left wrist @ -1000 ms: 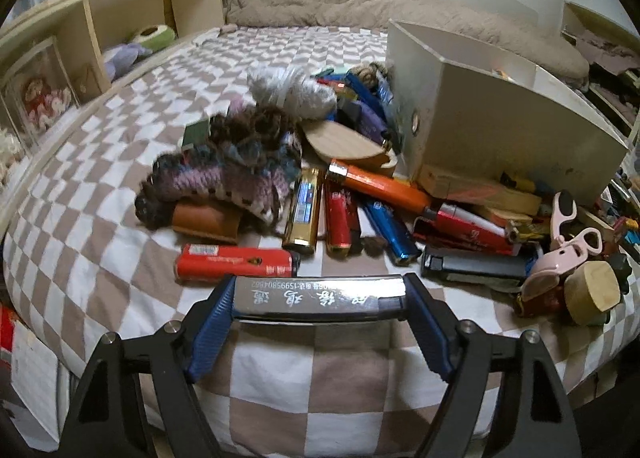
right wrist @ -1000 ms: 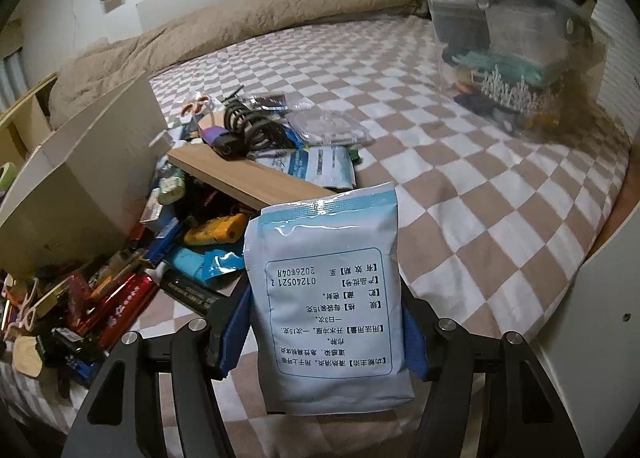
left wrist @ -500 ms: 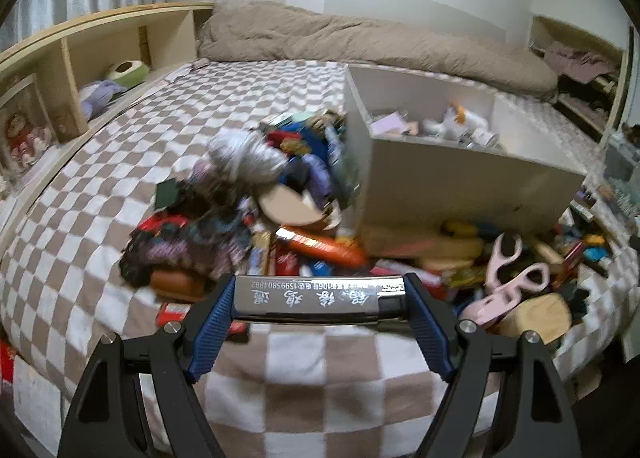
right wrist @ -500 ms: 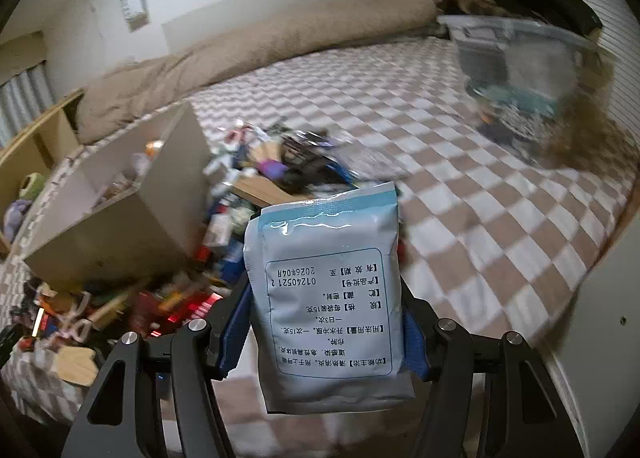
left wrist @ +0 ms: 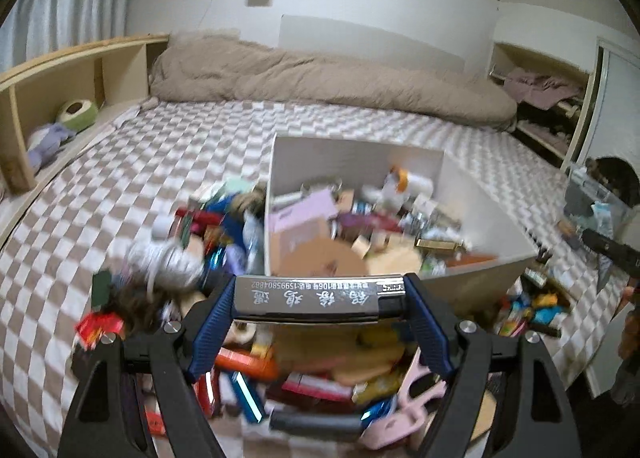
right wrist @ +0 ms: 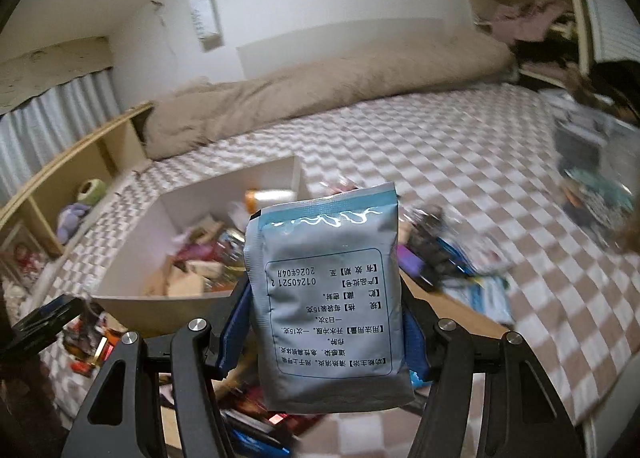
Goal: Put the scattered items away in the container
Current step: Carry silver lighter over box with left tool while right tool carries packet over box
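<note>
My left gripper (left wrist: 318, 298) is shut on a silver lighter (left wrist: 308, 294) held crosswise, raised over the near wall of the white box (left wrist: 484, 197), which holds several mixed items. My right gripper (right wrist: 324, 314) is shut on a pale blue printed sachet (right wrist: 326, 298) standing upright, raised near the same white box (right wrist: 192, 197), which lies ahead to the left. Scattered items (left wrist: 188, 258) lie in a pile on the checked bedspread left of and in front of the box.
A beige duvet (left wrist: 320, 77) lies along the bed's far end. A wooden shelf unit (left wrist: 52, 97) runs along the left. A wooden board (right wrist: 452, 314) and more clutter (right wrist: 440, 250) lie right of the box. A clear plastic bin (right wrist: 592, 161) stands at far right.
Both grippers have lifted with their loads and moved toward the box. The views now look down into the box's open top.
</note>
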The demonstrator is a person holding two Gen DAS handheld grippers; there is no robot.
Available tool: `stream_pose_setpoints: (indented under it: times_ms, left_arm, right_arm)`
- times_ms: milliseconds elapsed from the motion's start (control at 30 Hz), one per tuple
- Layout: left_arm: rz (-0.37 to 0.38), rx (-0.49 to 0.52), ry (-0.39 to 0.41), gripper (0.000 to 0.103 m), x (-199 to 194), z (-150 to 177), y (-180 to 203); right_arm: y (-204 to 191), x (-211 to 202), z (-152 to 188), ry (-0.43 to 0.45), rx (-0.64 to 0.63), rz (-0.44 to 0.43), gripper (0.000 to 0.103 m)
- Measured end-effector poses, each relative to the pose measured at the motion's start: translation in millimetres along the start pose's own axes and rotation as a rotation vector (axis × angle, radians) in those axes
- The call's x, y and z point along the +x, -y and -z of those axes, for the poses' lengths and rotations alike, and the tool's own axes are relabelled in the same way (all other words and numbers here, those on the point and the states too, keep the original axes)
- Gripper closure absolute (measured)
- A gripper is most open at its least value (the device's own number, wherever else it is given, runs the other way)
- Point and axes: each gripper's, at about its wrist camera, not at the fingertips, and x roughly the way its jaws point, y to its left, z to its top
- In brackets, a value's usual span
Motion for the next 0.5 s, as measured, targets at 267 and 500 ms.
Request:
stream_pose_setpoints:
  times_ms: [267, 500]
  left_arm:
    - [0.051, -0.029, 0.004, 0.022, 25.2, -32.2, 12.4]
    - [0.069, -0.012, -0.036, 0.022, 56.7, -41.6, 29.1]
  right_arm:
    - [-29.9, 22.2, -21.6, 0.004, -0.025, -0.08, 0.038]
    - [-45.2, 48.7, -33.9, -0.045, -0.027, -0.139, 0.038]
